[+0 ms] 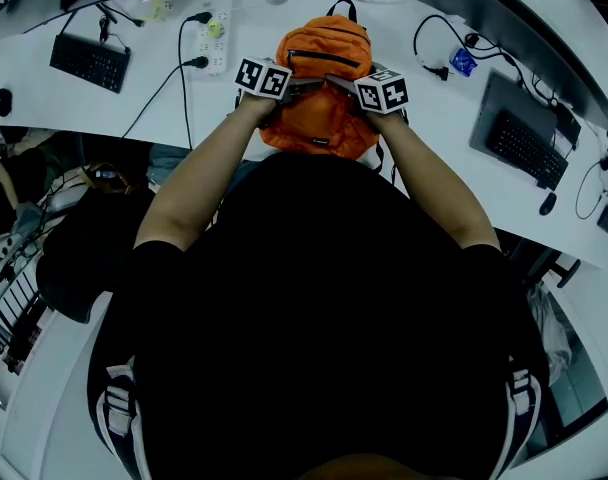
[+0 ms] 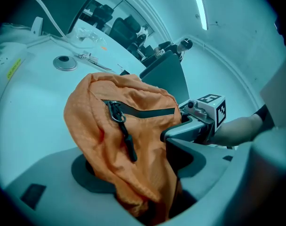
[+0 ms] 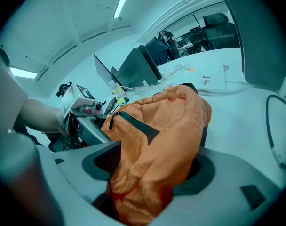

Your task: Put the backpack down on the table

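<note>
An orange backpack (image 1: 324,78) with a black front zipper rests on the white table (image 1: 74,108) right in front of me, sagging over its near edge. My left gripper (image 1: 296,90) and right gripper (image 1: 342,86) meet at its middle, marker cubes outward. In the left gripper view the jaws of the left gripper (image 2: 143,173) stand wide, with loose orange fabric (image 2: 119,126) lying between them. In the right gripper view the right gripper (image 3: 152,168) is likewise spread around a bunched fold of the backpack (image 3: 166,131). The fingertips are hidden by cloth.
A black keyboard (image 1: 89,62) and a mouse (image 1: 4,101) lie at the left. A white power strip (image 1: 214,33) with cables sits behind the bag. At the right are another keyboard (image 1: 524,148) and a monitor (image 1: 514,28).
</note>
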`<move>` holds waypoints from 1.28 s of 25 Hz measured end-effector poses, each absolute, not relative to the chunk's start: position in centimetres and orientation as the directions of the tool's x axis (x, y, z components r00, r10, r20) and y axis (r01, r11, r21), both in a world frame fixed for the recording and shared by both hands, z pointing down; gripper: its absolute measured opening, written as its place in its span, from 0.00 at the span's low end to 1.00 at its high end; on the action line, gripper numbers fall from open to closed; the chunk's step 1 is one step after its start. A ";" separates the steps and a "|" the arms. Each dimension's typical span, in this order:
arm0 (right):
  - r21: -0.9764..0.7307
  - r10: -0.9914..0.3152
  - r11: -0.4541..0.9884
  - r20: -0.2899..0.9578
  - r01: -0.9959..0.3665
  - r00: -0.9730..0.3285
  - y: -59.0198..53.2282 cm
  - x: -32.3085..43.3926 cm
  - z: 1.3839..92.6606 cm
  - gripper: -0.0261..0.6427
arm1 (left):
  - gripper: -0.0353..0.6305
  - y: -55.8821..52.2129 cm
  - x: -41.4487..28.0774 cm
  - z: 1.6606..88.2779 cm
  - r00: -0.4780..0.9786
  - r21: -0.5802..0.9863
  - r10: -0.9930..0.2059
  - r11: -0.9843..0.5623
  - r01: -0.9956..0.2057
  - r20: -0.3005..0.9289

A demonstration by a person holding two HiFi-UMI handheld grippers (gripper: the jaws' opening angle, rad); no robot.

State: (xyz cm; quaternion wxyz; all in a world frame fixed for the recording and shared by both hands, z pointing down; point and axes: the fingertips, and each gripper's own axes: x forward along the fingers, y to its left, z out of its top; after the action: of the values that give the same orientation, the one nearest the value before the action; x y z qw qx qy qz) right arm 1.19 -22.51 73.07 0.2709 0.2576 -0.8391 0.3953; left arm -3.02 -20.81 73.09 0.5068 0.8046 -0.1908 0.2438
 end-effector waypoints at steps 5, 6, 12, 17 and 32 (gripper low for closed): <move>-0.509 -0.232 0.554 0.666 -0.659 -0.709 -22.3 1.7 72.6 0.53 | 0.53 -20.3 -3.2 73.0 0.798 0.712 -0.056 -0.417 -0.565 0.600; -0.515 -0.232 0.550 0.661 -0.657 -0.713 -22.3 1.6 72.5 0.53 | 0.53 -20.1 -3.2 73.0 0.797 0.710 -0.055 -0.419 -0.566 0.602; -0.521 -0.239 0.544 0.655 -0.658 -0.717 -22.1 1.5 72.1 0.54 | 0.53 -20.2 -4.1 72.9 0.790 0.701 -0.076 -0.416 -0.579 0.608; -0.501 -0.260 0.545 0.661 -0.673 -0.703 -21.3 2.3 71.4 0.54 | 0.53 -19.6 -4.5 72.0 0.792 0.695 -0.094 -0.424 -0.580 0.603; -0.459 -0.350 0.517 0.658 -0.723 -0.667 -19.6 5.6 68.7 0.54 | 0.53 -18.1 -7.7 69.7 0.771 0.653 -0.167 -0.442 -0.615 0.614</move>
State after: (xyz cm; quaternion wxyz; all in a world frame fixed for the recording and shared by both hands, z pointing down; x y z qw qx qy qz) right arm 5.65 -19.58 68.67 0.2509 0.3216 -0.8339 0.3718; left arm -7.73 -18.14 69.70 0.4705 0.8151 -0.2398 0.2383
